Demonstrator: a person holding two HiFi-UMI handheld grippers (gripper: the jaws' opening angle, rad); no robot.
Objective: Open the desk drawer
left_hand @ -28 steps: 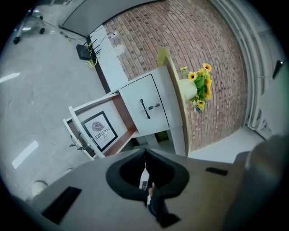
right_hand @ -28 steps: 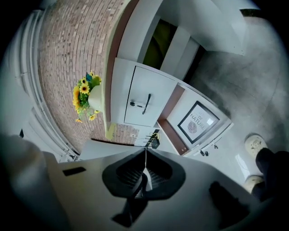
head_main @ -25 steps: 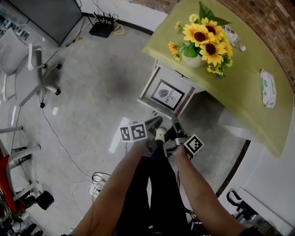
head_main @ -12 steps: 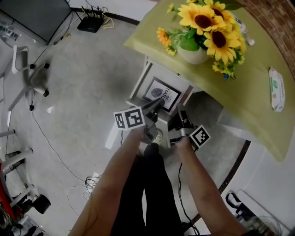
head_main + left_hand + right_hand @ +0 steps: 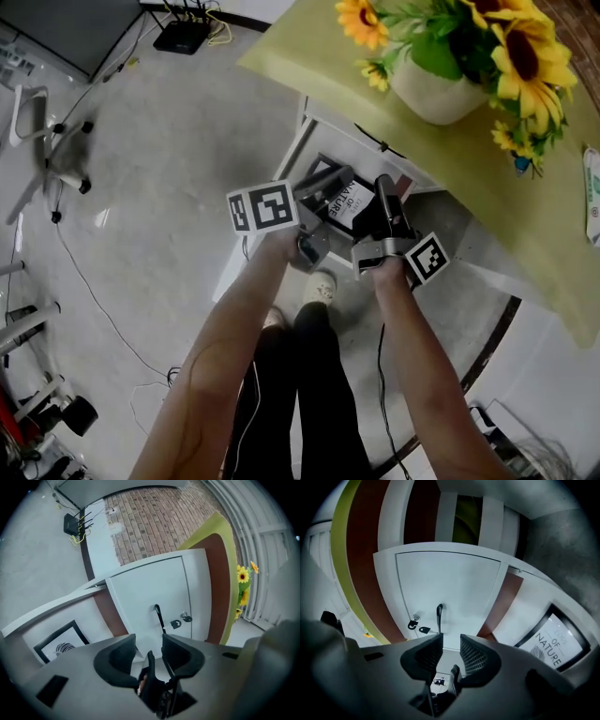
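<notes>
Under the yellow-green desk top (image 5: 319,56) a white drawer (image 5: 292,155) stands pulled out with a framed picture (image 5: 345,199) lying inside. My left gripper (image 5: 326,180) and right gripper (image 5: 382,190) hover side by side over its near edge. Both have just been opening and now stand open, nothing between the jaws. In the left gripper view my left gripper (image 5: 149,641) faces a white front panel with a black handle (image 5: 158,616) and a key (image 5: 180,620). My right gripper (image 5: 451,641) faces the same handle (image 5: 439,613) and keys (image 5: 417,623).
A white pot (image 5: 436,89) of sunflowers (image 5: 506,37) stands on the desk. An office chair (image 5: 47,141) and a black router (image 5: 183,36) are at the far left, with cables (image 5: 84,272) across the grey floor. The person's shoe (image 5: 322,286) is below the grippers.
Both grippers have moved forward from above the person's feet to the open drawer's near edge. The head view has come closer to the desk.
</notes>
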